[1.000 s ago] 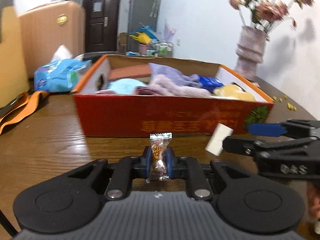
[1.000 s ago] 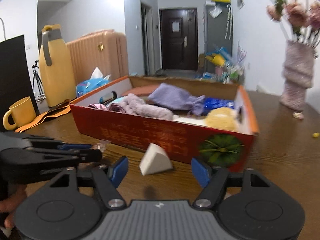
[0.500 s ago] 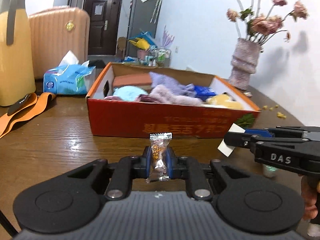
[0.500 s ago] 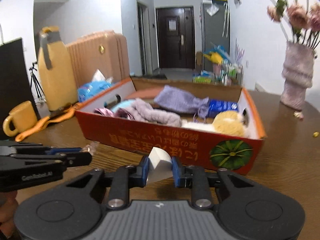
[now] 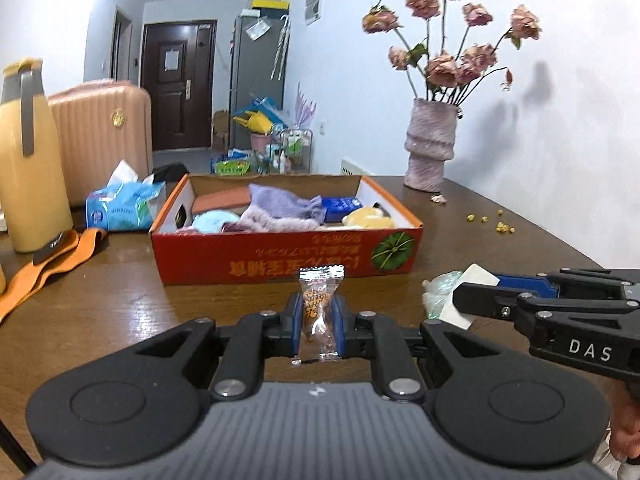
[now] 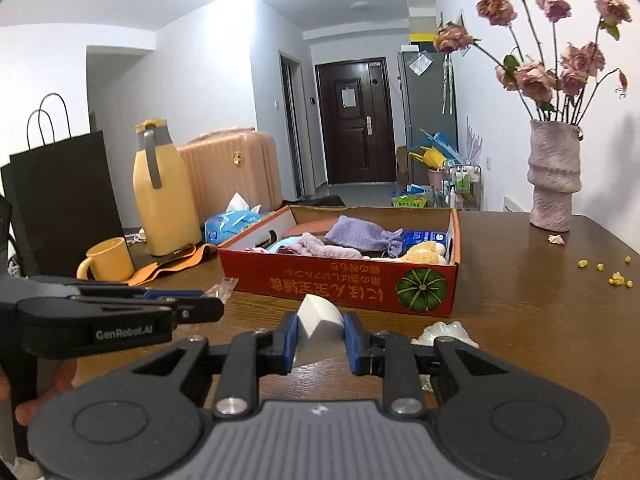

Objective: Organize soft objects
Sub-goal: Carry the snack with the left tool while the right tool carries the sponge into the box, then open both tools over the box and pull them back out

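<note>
While both tools hang above the brown wooden desk (image 5: 100,312), each grips something small. At lower centre of the left wrist view, the left hand-held gripper (image 5: 318,322) is clamped on a wrapped candy (image 5: 319,312) standing upright between its blue pads. At lower centre of the right wrist view, the right hand-held gripper (image 6: 320,334) pinches a white wedge-shaped sponge (image 6: 320,320); its jaws have just been closing onto it. The red cardboard box (image 6: 340,280) sits mid-frame beyond both tools, already holding purple cloths, a yellow plush and a blue packet.

The step in hand looks like carrying both items to the box. It would go best lifting each clear of the near wall, releasing over a free patch, and keeping the two tools from crossing. The sponge will squash; a firmer squeeze seems unnecessary.

A crumpled pale wad (image 6: 442,332) lies on the desk at lower right. A yellow jug (image 6: 162,192), a yellow mug (image 6: 110,260) and a tissue pack (image 6: 232,224) stand left; a vase of dried roses (image 6: 554,176) stands right. Behind, a hallway leads to a dark door.
</note>
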A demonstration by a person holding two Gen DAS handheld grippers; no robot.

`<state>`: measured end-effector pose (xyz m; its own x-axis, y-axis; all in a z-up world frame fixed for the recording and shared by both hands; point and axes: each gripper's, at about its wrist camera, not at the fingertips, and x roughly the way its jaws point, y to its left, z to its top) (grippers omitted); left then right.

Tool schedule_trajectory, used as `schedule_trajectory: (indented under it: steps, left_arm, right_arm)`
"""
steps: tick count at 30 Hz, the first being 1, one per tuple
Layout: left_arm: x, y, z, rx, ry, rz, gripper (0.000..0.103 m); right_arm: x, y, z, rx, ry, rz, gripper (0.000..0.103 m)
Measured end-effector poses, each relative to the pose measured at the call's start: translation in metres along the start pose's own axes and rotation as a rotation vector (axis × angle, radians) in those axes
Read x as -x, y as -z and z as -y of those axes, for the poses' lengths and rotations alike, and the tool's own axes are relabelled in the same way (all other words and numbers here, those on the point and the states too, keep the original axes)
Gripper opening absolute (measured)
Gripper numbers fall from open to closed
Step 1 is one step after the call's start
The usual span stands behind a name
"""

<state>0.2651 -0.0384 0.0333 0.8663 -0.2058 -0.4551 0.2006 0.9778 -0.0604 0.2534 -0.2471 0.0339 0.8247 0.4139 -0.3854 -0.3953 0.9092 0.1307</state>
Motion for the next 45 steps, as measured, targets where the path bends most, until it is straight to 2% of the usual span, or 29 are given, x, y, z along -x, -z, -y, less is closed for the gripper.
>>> schedule_trajectory:
  steps: [5, 8, 11, 14, 17, 19, 22, 24, 25, 27, 29, 34, 38, 39, 45]
  left_arm:
    - [-0.010, -0.011, 0.001, -0.024, 0.003, 0.001, 0.016]
    - [-0.029, -0.040, -0.008, -0.033, 0.032, 0.025, 0.016]
    - [-0.070, -0.082, -0.023, -0.024, 0.022, 0.021, 0.016]
    - [-0.133, -0.123, -0.043, 0.018, 0.001, -0.055, 0.016]
    - [-0.204, -0.147, -0.068, 0.100, -0.012, -0.180, 0.016]
    - [-0.242, -0.152, -0.086, 0.185, -0.048, -0.246, 0.016]
    - [-0.279, -0.149, -0.102, 0.259, -0.054, -0.321, 0.017]
    - [-0.292, -0.144, -0.107, 0.266, -0.072, -0.341, 0.031]
    - [-0.296, -0.142, -0.110, 0.271, -0.076, -0.347, 0.032]
    - [-0.300, -0.139, -0.117, 0.281, -0.091, -0.350, 0.037]
    - [-0.297, -0.139, -0.123, 0.289, -0.072, -0.345, 0.047]
    - [-0.272, -0.151, -0.122, 0.255, -0.073, -0.296, 0.051]
    - [-0.235, -0.160, -0.110, 0.151, -0.126, -0.240, 0.061]
    - [-0.223, -0.161, -0.106, 0.114, -0.145, -0.217, 0.067]
    - [-0.132, -0.160, -0.086, -0.044, -0.221, -0.014, 0.079]
  right_arm:
    - [-0.006, -0.009, 0.010, -0.006, -0.007, 0.017, 0.024]
    - [-0.028, -0.032, 0.021, -0.013, -0.045, 0.019, 0.024]
    - [-0.072, -0.067, 0.039, -0.052, -0.091, -0.001, 0.024]
    - [-0.138, -0.104, 0.059, -0.137, -0.130, -0.071, 0.025]
    - [-0.210, -0.126, 0.077, -0.250, -0.137, -0.177, 0.025]
    - [-0.257, -0.131, 0.083, -0.292, -0.121, -0.250, 0.025]
    - [-0.300, -0.126, 0.086, -0.329, -0.096, -0.320, 0.026]
    - [-0.315, -0.120, 0.087, -0.346, -0.079, -0.339, 0.029]
    - [-0.320, -0.116, 0.086, -0.354, -0.077, -0.347, 0.030]
    - [-0.328, -0.109, 0.085, -0.373, -0.071, -0.362, 0.033]
    - [-0.333, -0.105, 0.085, -0.382, -0.082, -0.374, 0.046]
    - [-0.319, -0.118, 0.082, -0.350, -0.070, -0.334, 0.048]
    - [-0.283, -0.138, 0.081, -0.299, -0.052, -0.286, 0.050]
    - [-0.269, -0.143, 0.081, -0.278, -0.040, -0.270, 0.052]
    - [-0.169, -0.154, 0.082, -0.130, 0.026, -0.139, 0.066]
